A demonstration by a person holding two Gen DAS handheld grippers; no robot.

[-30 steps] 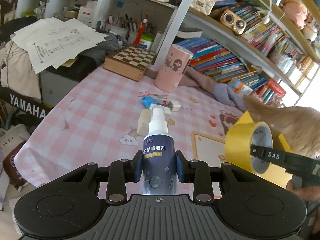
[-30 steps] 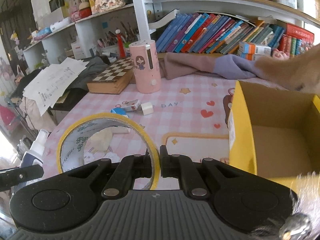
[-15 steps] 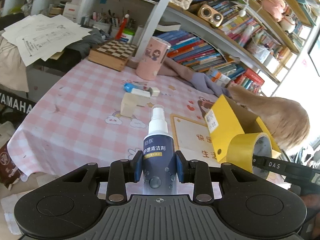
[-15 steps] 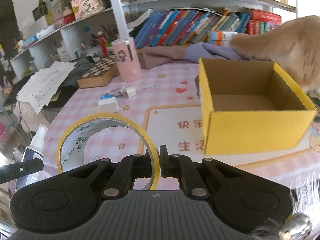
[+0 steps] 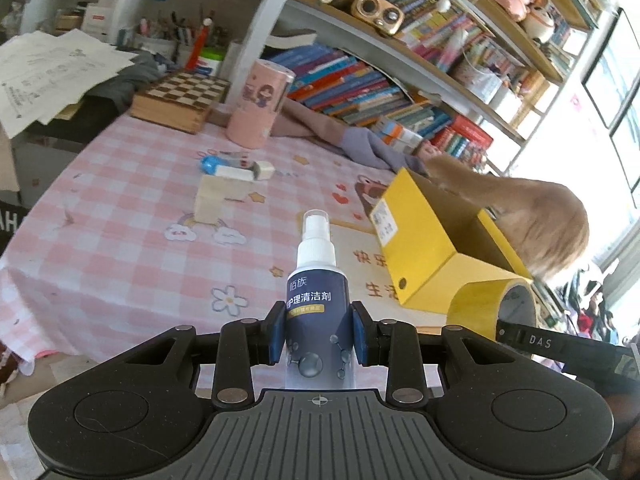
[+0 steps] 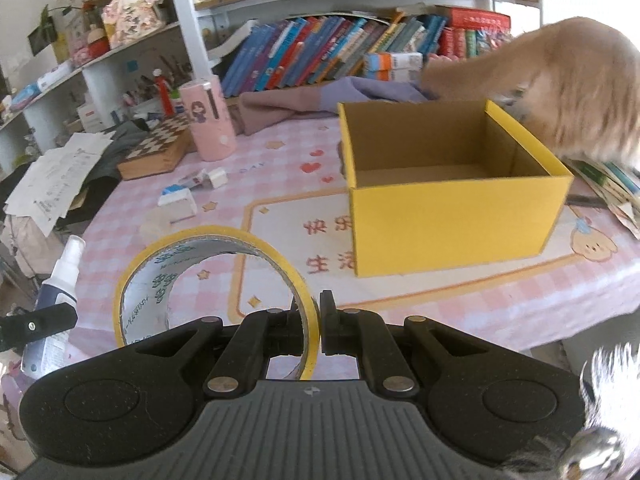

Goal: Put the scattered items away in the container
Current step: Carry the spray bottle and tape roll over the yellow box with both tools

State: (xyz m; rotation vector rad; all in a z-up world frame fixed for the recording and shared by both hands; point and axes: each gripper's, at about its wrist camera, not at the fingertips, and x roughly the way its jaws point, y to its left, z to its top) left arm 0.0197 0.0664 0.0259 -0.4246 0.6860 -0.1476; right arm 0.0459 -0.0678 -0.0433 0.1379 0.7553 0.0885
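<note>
while left claw (image 5: 319,332) clamps spray bottle (image 5: 318,300), right claw (image 6: 310,330) apparently pinches tape roll (image 6: 212,280).

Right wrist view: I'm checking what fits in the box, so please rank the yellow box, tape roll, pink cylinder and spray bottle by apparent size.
1. yellow box
2. tape roll, though it is nearest the camera, so it looks enlarged
3. pink cylinder and spray bottle: look alike; the bottle is partly hidden, so unranked

Left tongs (image 5: 319,336) and right tongs (image 6: 316,330) both clamped, angled downward.
</note>
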